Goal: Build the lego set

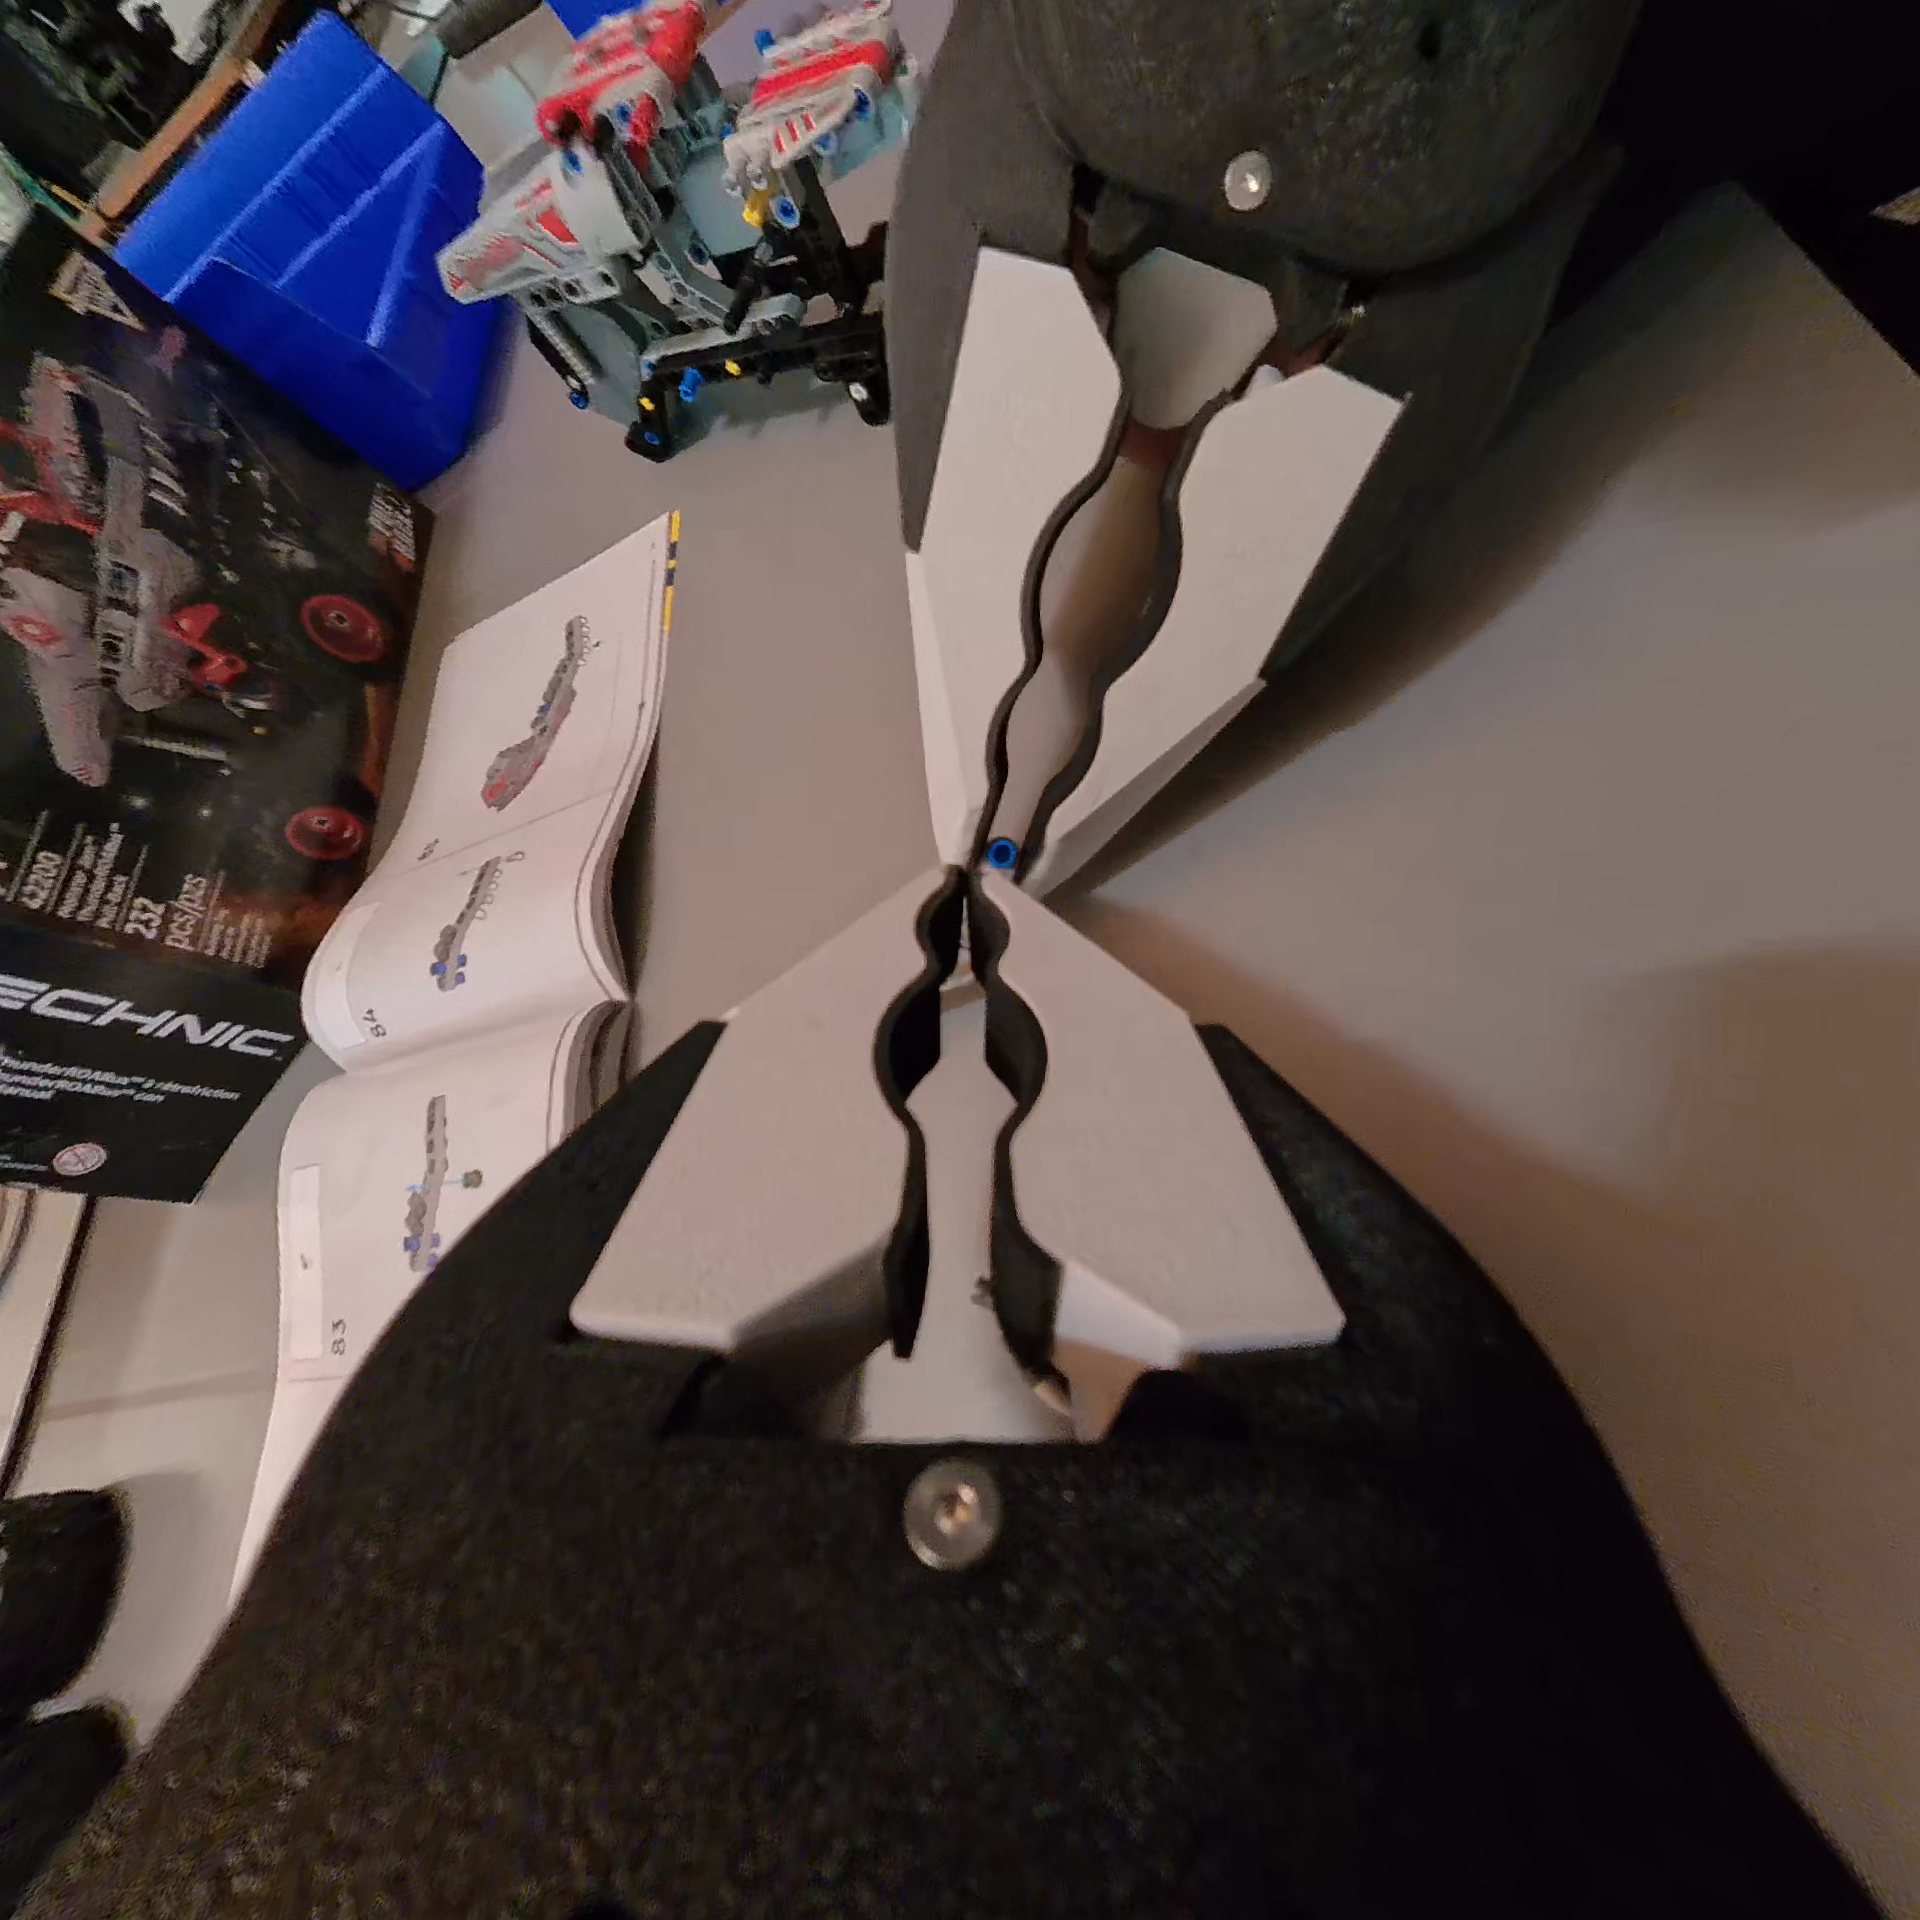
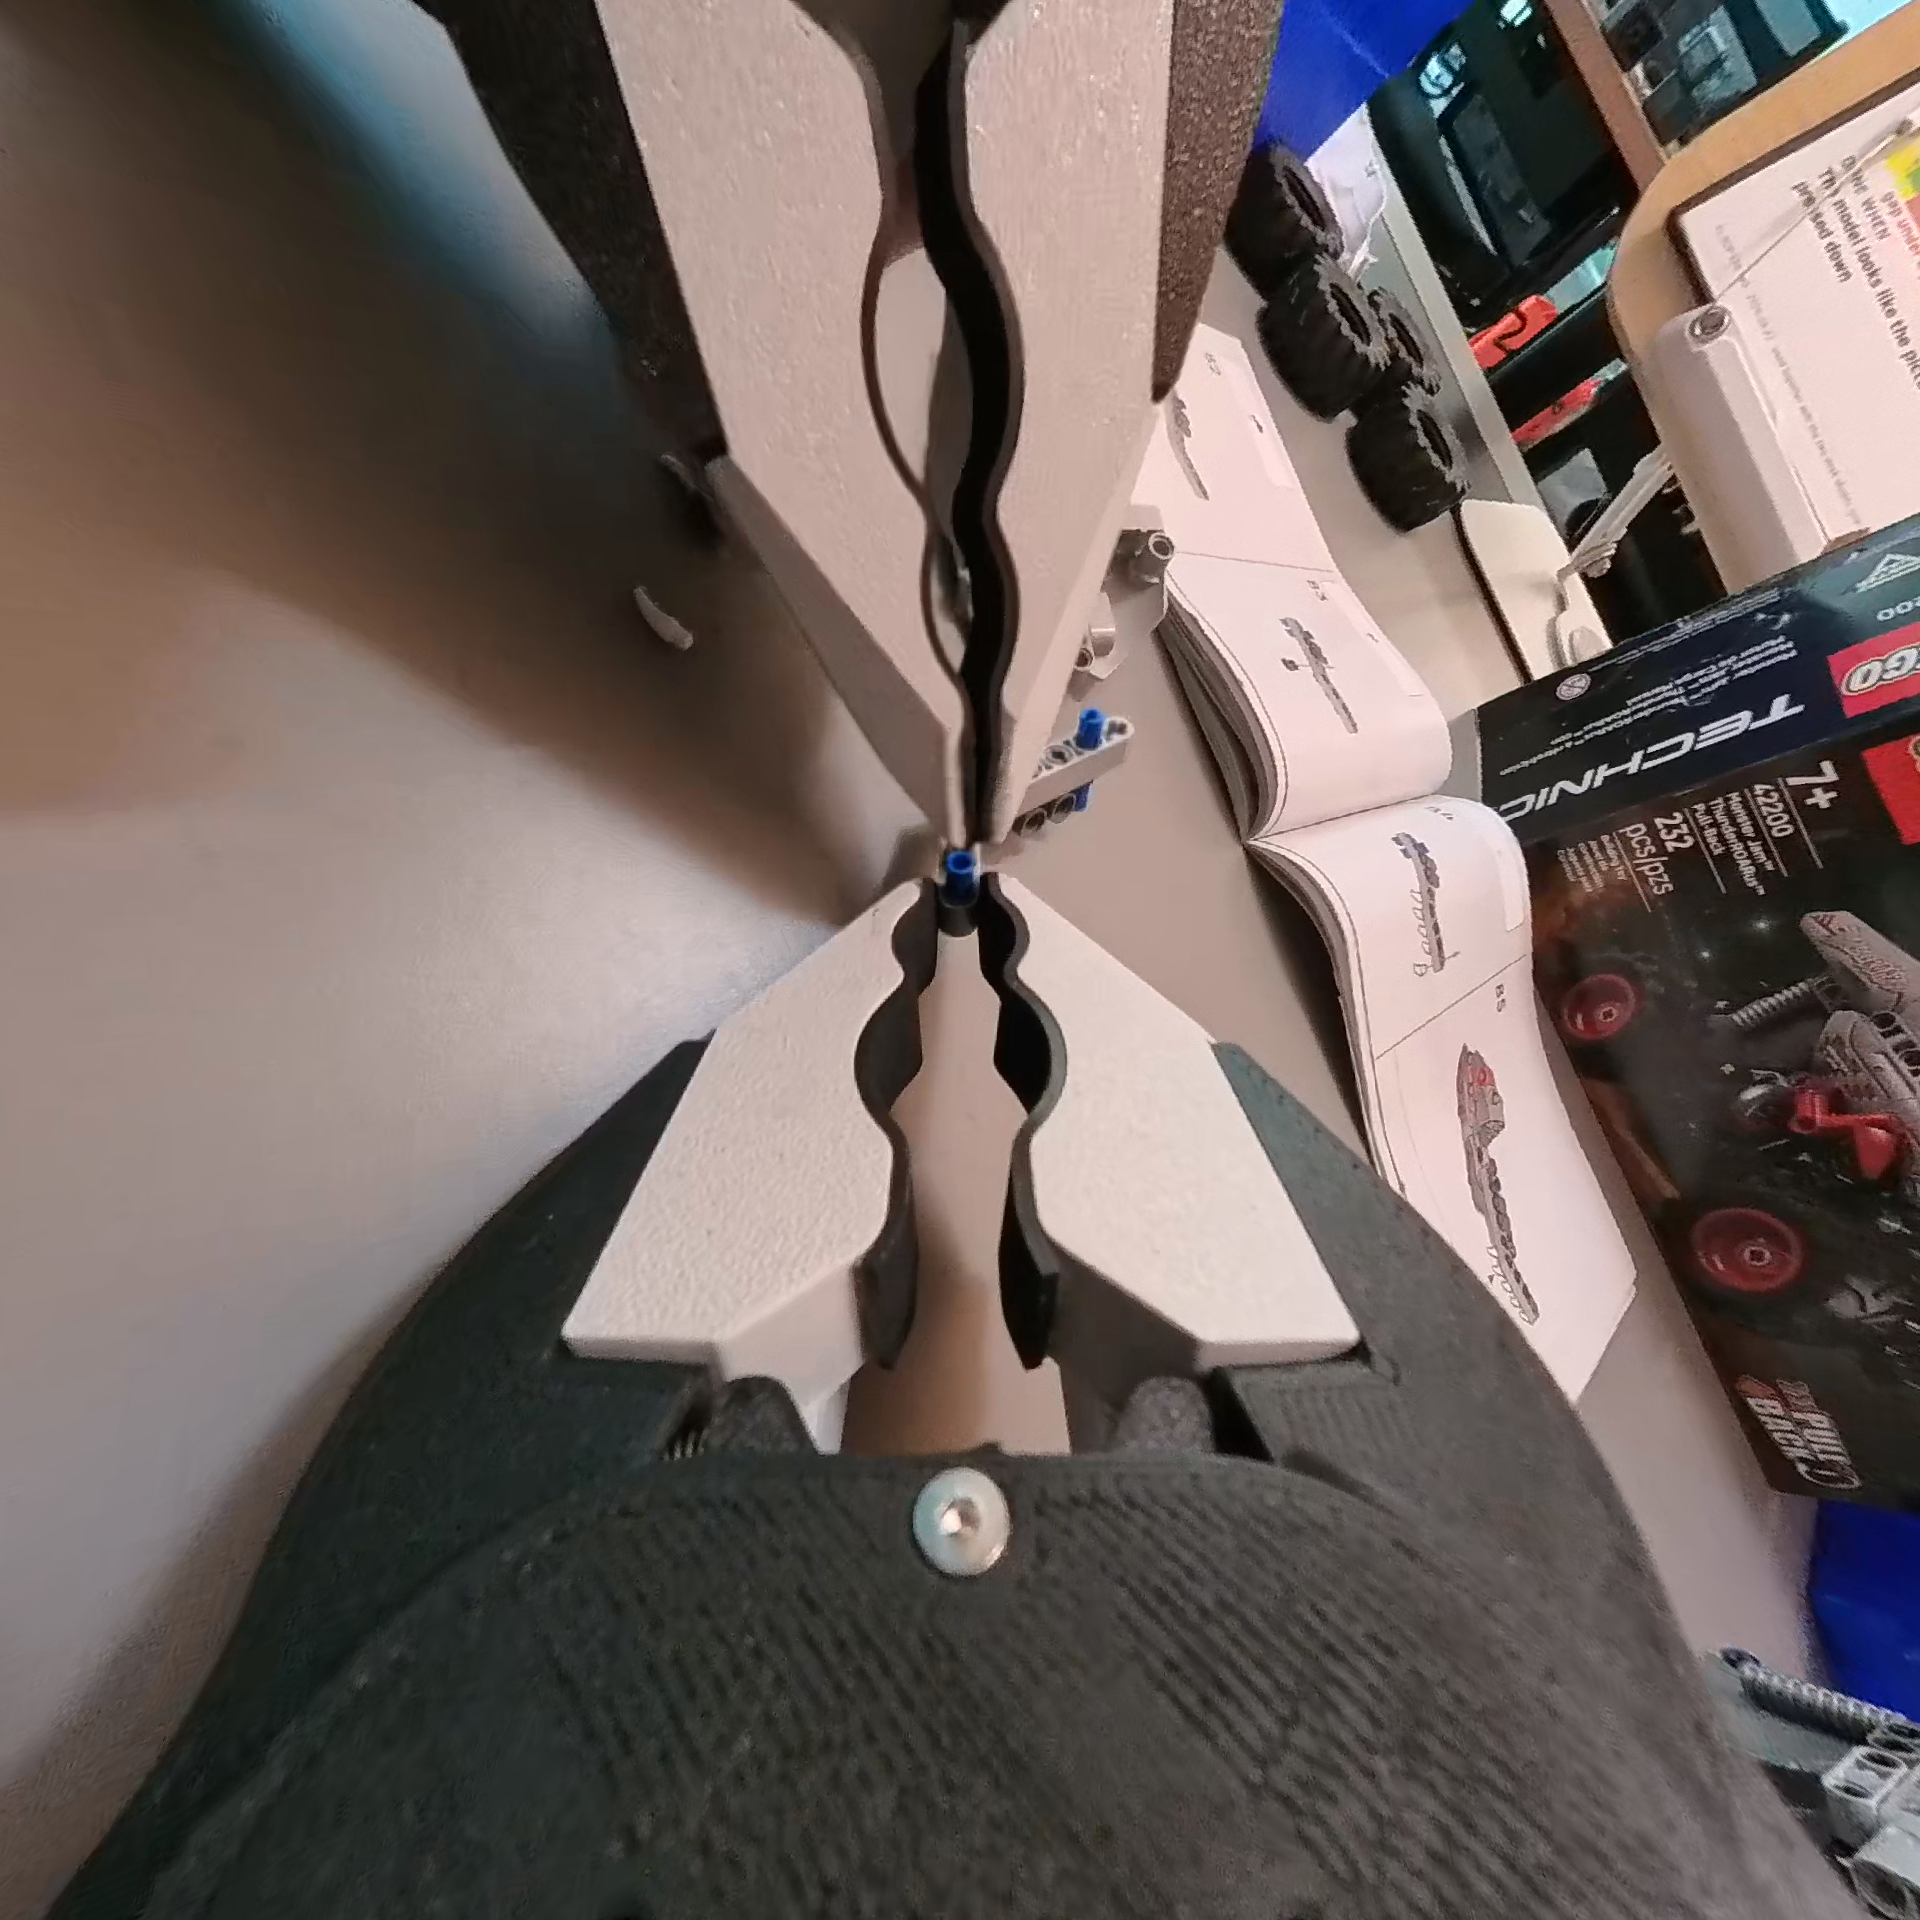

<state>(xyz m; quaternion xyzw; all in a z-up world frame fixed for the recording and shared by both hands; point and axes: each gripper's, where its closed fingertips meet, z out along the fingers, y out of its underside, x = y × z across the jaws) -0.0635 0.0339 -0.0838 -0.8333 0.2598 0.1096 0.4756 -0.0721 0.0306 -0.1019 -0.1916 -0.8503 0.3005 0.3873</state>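
My left gripper (image 1: 961, 888) is shut on the end of a grey beam (image 2: 1091, 764) that carries blue pins. In the left wrist view my own fingers hide the beam. My right gripper (image 2: 961, 899) is shut on a small blue pin (image 2: 961, 868) and holds it tip to tip against the left gripper (image 2: 977, 831), right at the clamped end of the beam. In the left wrist view the right gripper (image 1: 997, 831) comes in from above, with the blue pin (image 1: 1000, 854) at its tips. Both grippers hover over the pale table.
An open instruction booklet (image 1: 499, 831) and the dark set box (image 1: 156, 779) lie beside the grippers. A partly built grey and red model (image 1: 707, 208) and a blue bin (image 1: 312, 239) stand farther back. Black tyres (image 2: 1351, 343) and loose parts (image 2: 1860, 1766) lie nearby. The tips of both grippers are at nearly the same place.
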